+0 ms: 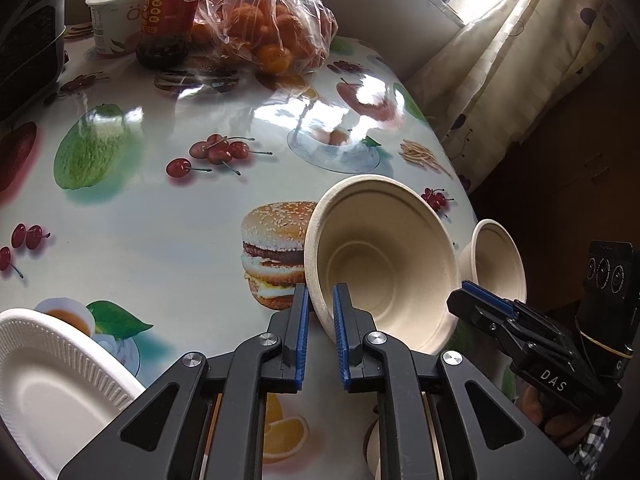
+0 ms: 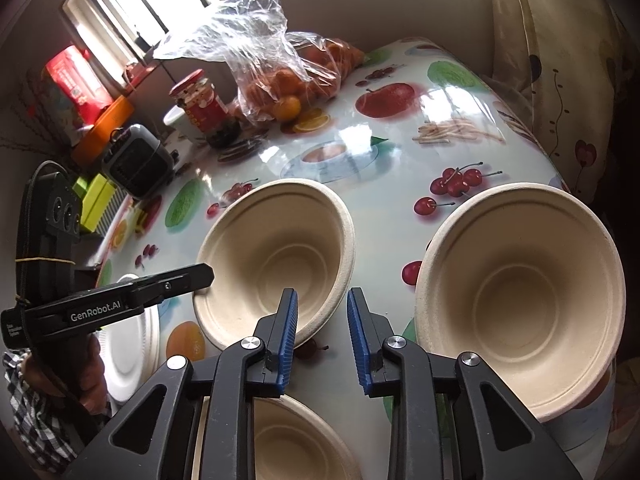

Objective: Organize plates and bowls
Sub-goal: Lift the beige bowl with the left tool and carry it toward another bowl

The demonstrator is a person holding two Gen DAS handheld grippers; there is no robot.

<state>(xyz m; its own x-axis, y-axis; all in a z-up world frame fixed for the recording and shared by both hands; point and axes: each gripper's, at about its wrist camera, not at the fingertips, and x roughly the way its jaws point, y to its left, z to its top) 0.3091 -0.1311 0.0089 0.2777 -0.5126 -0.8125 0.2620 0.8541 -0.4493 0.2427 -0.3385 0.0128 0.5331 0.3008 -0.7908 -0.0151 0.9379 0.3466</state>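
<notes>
Two bowls: left gripper (image 1: 321,304) pinches one bowl's (image 1: 384,256) rim.

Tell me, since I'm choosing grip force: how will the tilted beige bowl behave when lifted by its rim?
Probably light: the beige bowl sits tilted with one rim pinch by the left hand-held gripper. Its thin fibre wall may flex. The matte surface likely resists slipping.

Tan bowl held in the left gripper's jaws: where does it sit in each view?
Left wrist: tan bowl centre-right, rim in the jaws.
Right wrist: tan bowl at centre, left of a second bowl.
Shared landmark: bag of oranges, upper centre.
</notes>
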